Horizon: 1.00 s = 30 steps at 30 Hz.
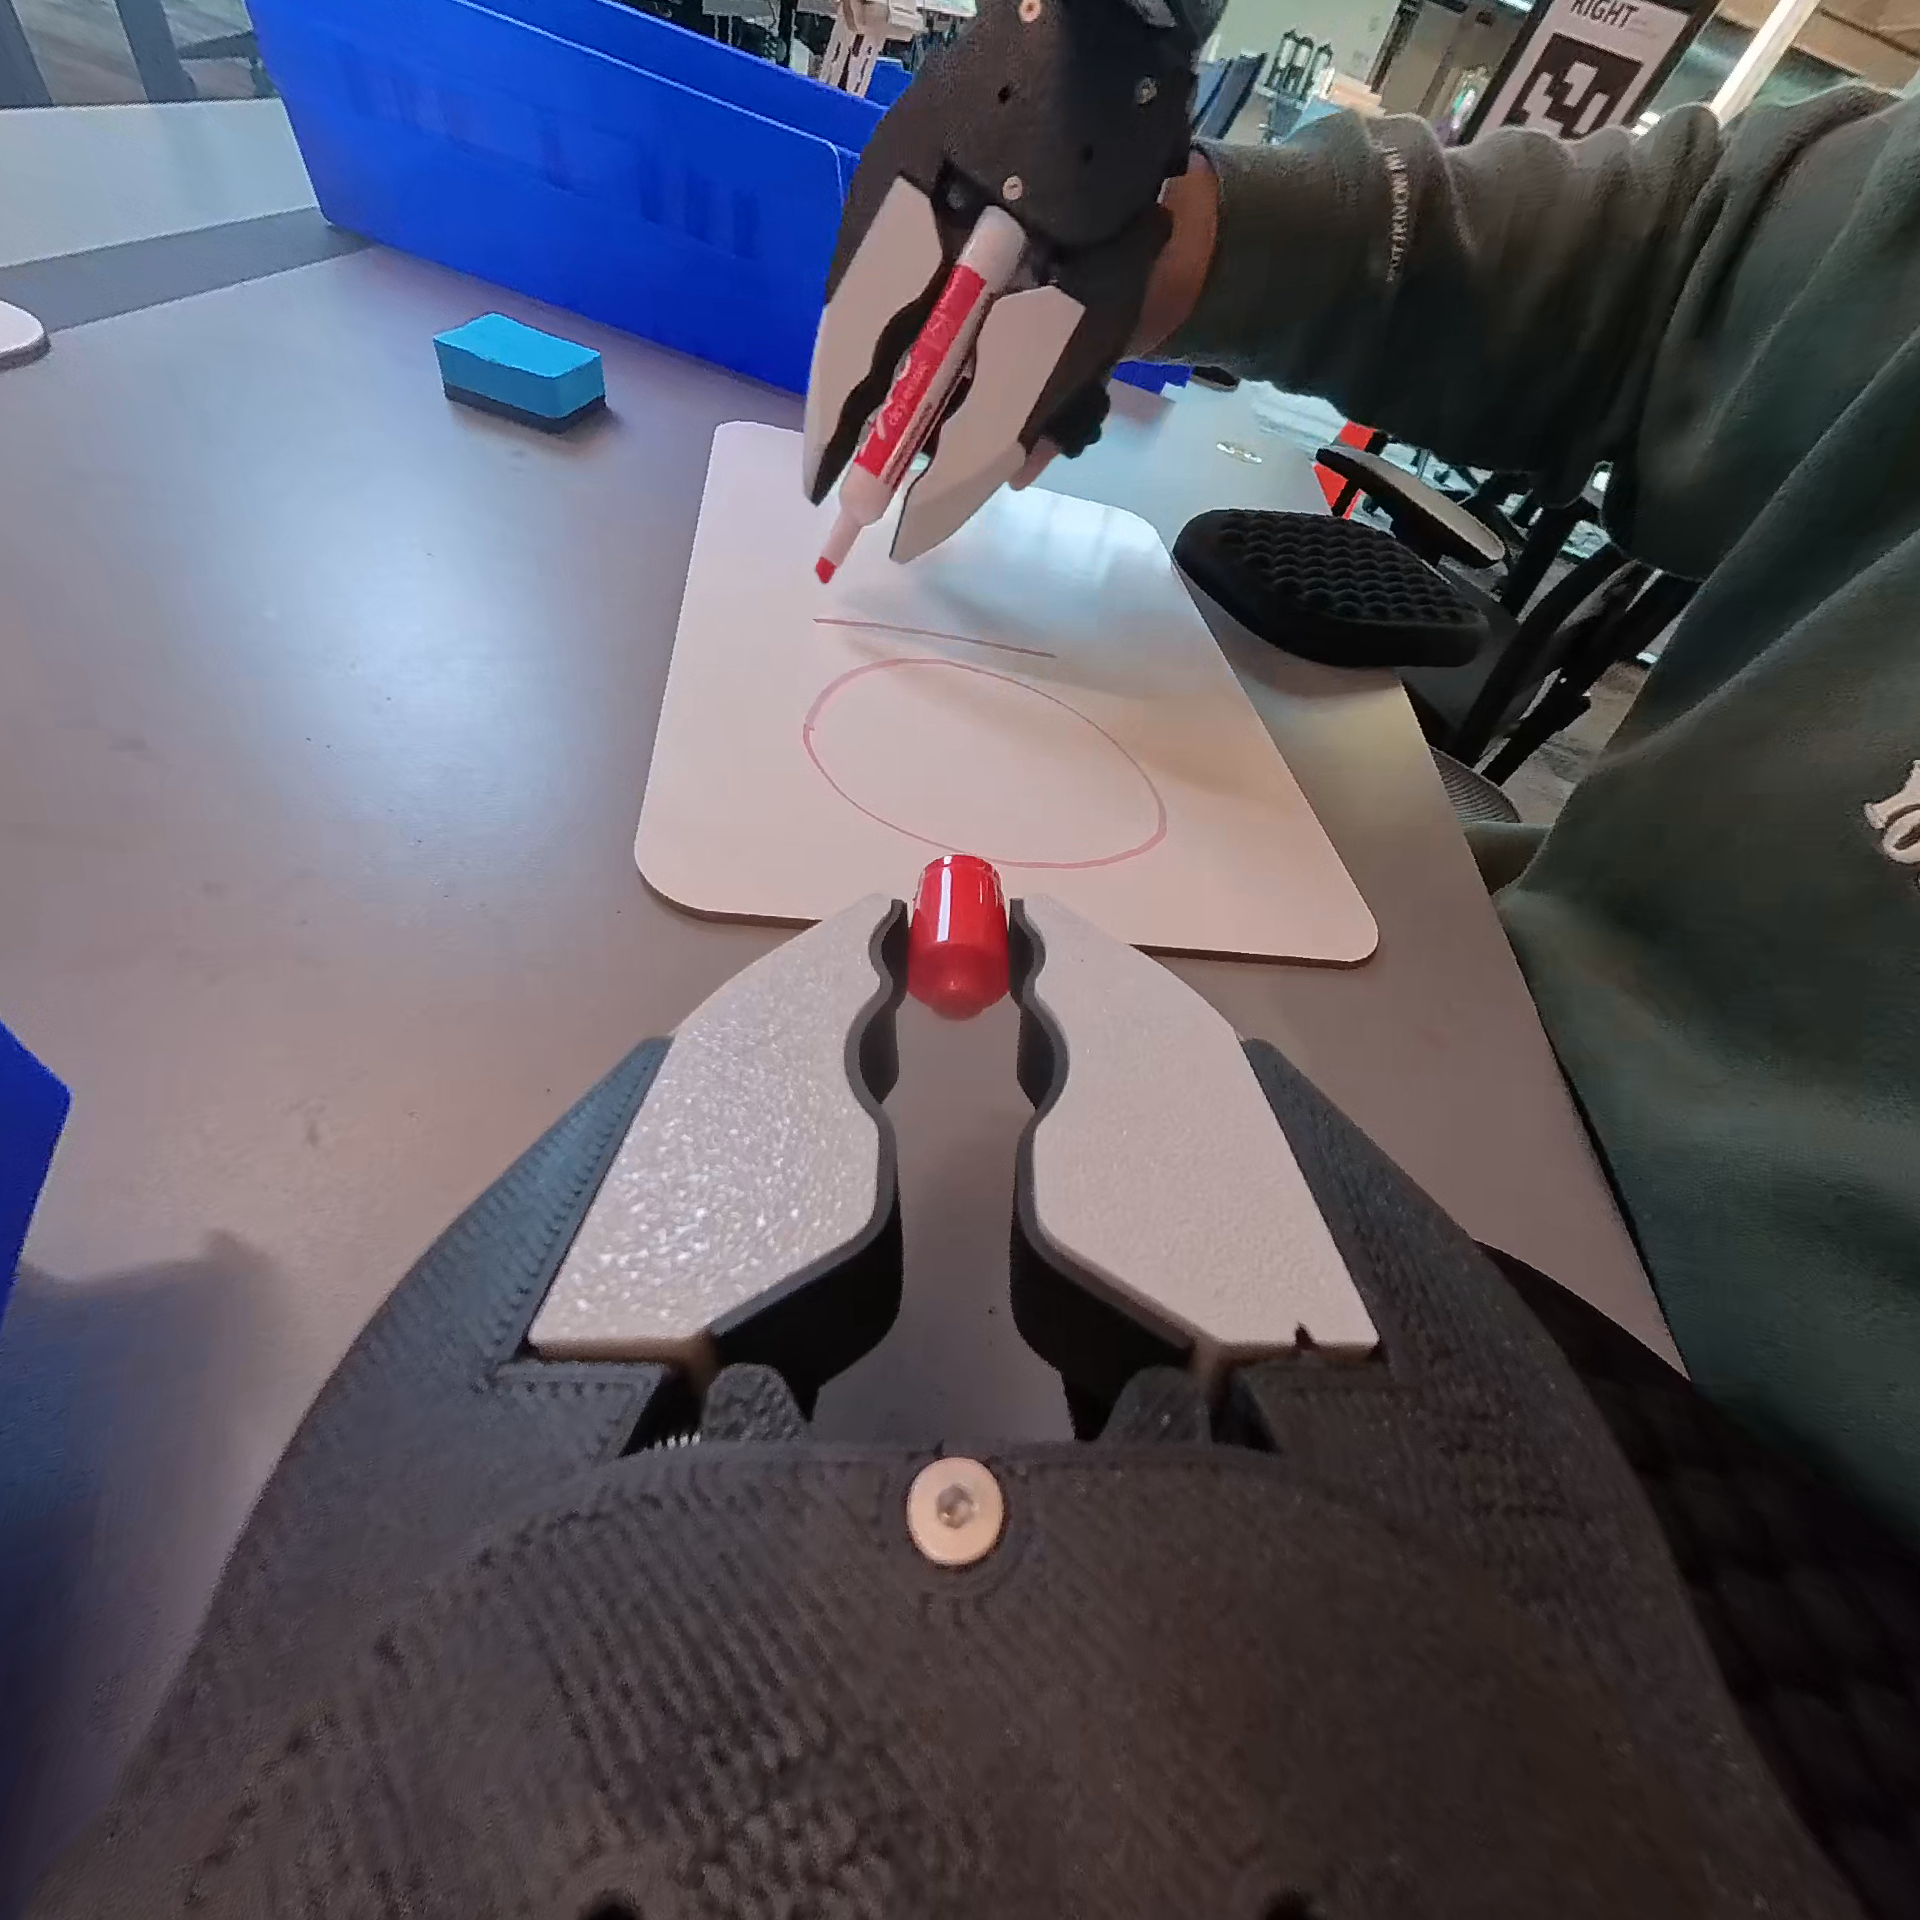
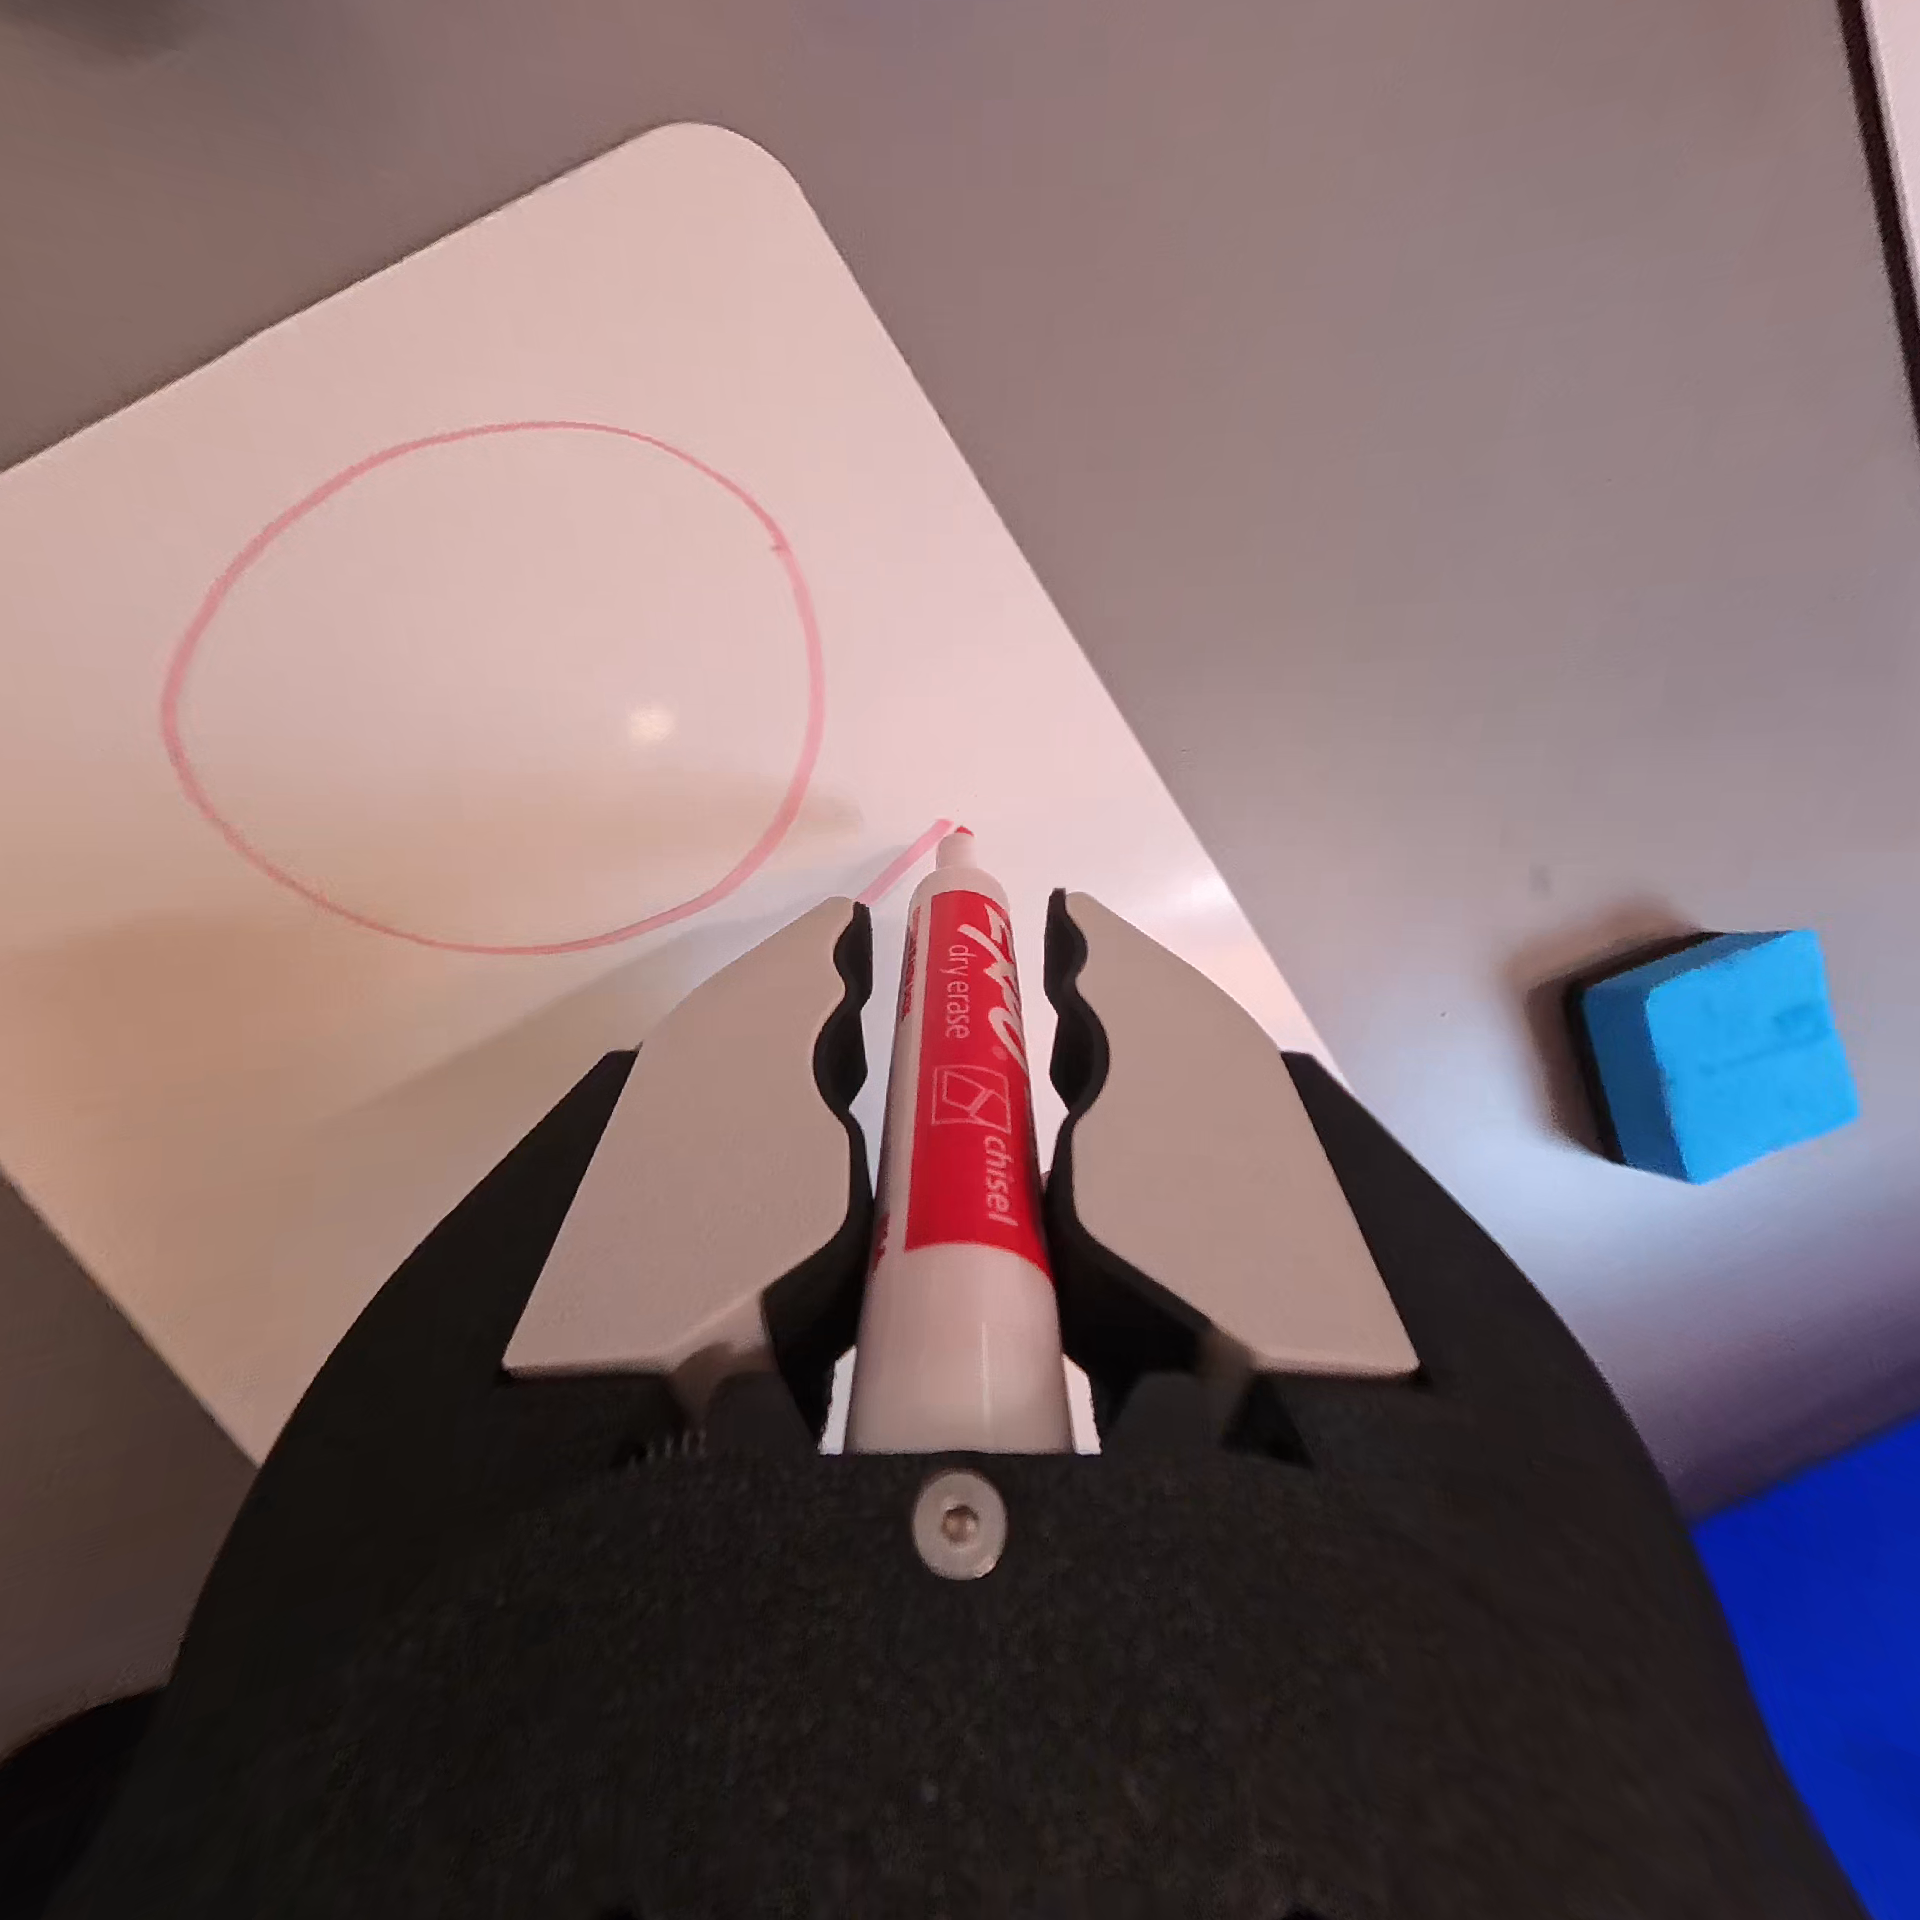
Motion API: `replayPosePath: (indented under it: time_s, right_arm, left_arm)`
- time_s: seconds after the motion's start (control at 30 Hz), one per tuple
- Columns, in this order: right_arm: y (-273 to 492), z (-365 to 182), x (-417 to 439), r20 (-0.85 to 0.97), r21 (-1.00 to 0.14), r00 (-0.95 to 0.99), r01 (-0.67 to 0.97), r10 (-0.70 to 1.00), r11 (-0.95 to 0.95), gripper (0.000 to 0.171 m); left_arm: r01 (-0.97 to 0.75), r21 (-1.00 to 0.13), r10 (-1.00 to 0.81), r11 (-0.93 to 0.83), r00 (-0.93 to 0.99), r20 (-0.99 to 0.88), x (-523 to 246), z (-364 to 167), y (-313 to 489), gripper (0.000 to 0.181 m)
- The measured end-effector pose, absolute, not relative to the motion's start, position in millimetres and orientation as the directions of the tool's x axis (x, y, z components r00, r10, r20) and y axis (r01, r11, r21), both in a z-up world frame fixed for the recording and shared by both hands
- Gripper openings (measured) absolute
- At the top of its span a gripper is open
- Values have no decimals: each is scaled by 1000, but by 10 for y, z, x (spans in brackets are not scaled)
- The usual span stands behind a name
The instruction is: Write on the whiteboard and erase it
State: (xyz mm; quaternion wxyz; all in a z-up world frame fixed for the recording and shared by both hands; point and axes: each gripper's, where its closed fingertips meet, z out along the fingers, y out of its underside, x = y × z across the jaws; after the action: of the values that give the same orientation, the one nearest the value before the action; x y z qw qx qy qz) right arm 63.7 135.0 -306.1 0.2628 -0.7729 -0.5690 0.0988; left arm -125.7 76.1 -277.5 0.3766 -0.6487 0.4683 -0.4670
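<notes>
Clamped in the left gripper (image 1: 956,940) jaws, nearest the left wrist lens, is the red marker cap (image 1: 957,948), held at the near edge of the whiteboard (image 1: 727,810) on the worktop (image 1: 312,779). The right gripper (image 1: 868,520) jaws grasp the marker (image 2: 961,1132) with its tip poised by a short line (image 1: 935,636) beside a drawn circle (image 2: 488,686): writing looks near complete, so the next move calls for recapping, then fetching the blue eraser (image 2: 1725,1049). Only the left wrist view shows the tip lifted clear, the cap and a blue bin (image 1: 561,166); the right wrist view shows the circle whole.
</notes>
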Motion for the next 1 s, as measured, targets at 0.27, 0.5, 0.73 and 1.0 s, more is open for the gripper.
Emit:
replayPosePath:
  time_s: [0.27,0.5,0.73,1.0]
  right_arm:
    - [1387,-3138,567,111,-519,318,826,942,-218,33]
    - [1377,-3190,565,105,-504,306,836,946,-215,33]
    - [1394,-3193,637,111,-486,313,845,943,-223,33]
    - [1478,-3189,945,129,-460,370,844,920,-275,33]
  left_arm:
    - [-244,-923,-954,-296,120,274,-1264,-2764,771,18]
    - [-244,-923,-954,-296,121,274,-1262,-2765,772,18]
    - [-246,-924,-955,-294,120,272,-1262,-2766,769,18]
    - [-243,-922,-953,-300,120,279,-1264,-2765,774,18]
